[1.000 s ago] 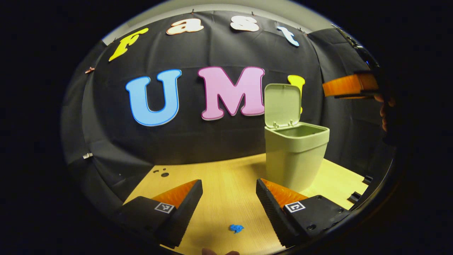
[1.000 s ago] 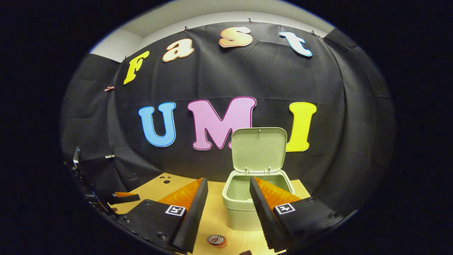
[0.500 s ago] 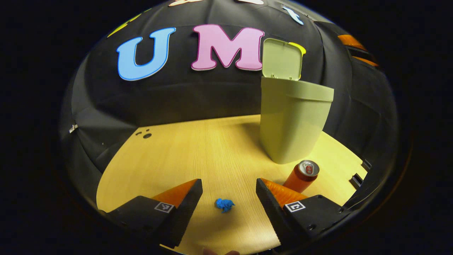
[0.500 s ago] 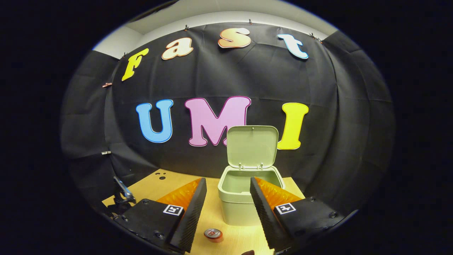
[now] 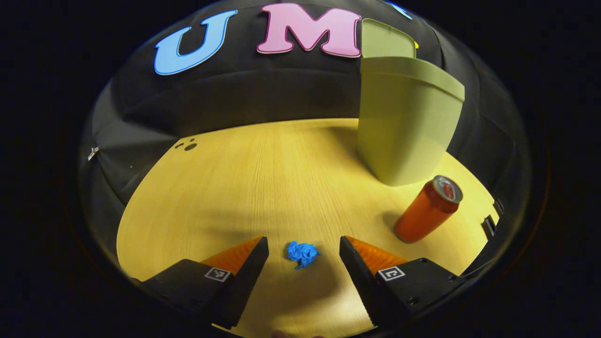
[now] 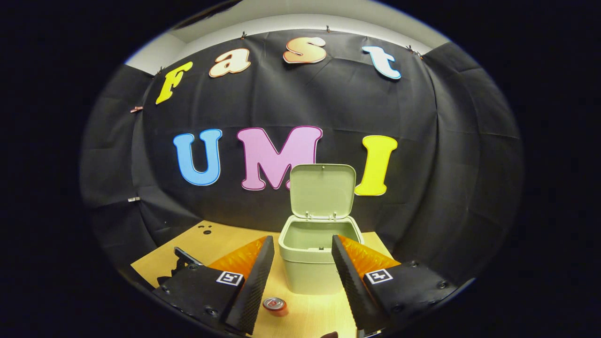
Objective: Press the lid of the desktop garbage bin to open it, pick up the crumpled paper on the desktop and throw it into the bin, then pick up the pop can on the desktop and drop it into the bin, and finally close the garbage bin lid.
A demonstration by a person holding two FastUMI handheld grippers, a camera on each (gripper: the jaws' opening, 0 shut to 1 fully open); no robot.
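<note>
Bin (image 5: 406,126) lid (image 6: 322,190) up. Crumpled paper (image 5: 303,253) on the desk, well in front of the bin, between the spread jaws of the left gripper (image 5: 304,258). Likely light, soft: pinch across its middle. Right gripper (image 6: 300,267) jaws apart, empty.

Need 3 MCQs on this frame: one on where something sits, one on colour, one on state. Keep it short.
1. Where does the crumpled paper lie?
A. Inside the bin
B. On the desktop between the left tool's fingers
C. On top of the can

2. What colour is the pop can's body?
A. Orange
B. Green
C. Silver all over

3. How is the bin lid?
A. Shut
B. Taken off and lying on the desktop
C. Up, open

Answers:
1 B: the blue wad rests on the desktop in the open gap, untouched.
2 A: orange body, silver top.
3 C: the lid stands upright behind the bin, whose inside shows.
</note>
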